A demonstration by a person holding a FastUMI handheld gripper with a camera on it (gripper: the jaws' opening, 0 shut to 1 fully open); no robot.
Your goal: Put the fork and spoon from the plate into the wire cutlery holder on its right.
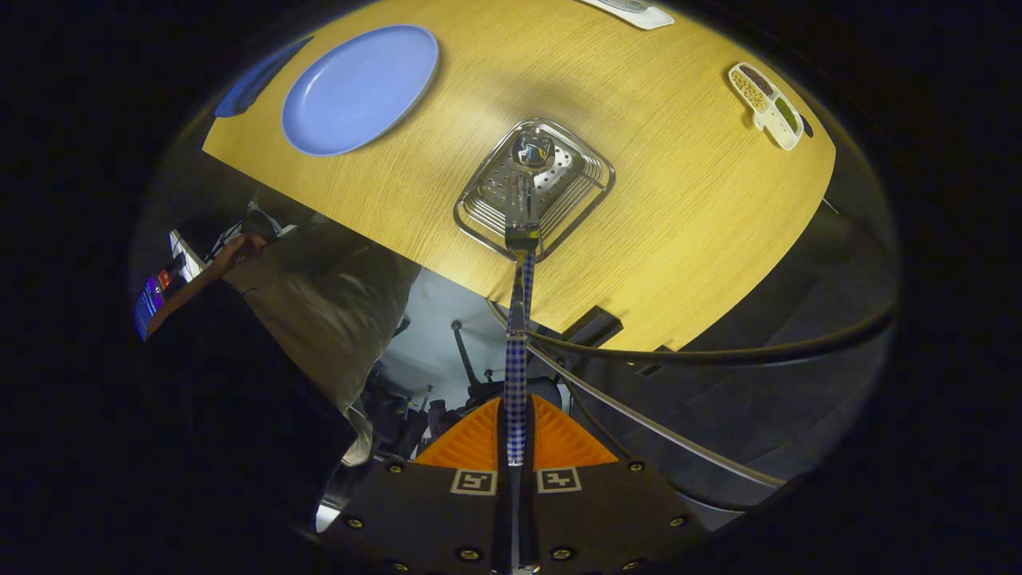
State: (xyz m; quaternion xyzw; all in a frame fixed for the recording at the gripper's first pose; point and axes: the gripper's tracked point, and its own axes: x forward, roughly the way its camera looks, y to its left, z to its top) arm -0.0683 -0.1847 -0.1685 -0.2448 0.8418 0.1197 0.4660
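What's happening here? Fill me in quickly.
A person's handheld gripper is shut on a fork by its checked handle, jaws pressing both sides. The fork's tines hang over the wire cutlery holder on the wooden table. A spoon already stands in the holder. The blue plate, beyond the holder, has no cutlery on it. So the fork is the last piece, not yet released.

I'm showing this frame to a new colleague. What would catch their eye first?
The fork, its checked handle clamped in the gripper, hangs tines-down over the wire cutlery holder, where a spoon already sits. Beyond, on the wooden table, lies an empty blue plate.
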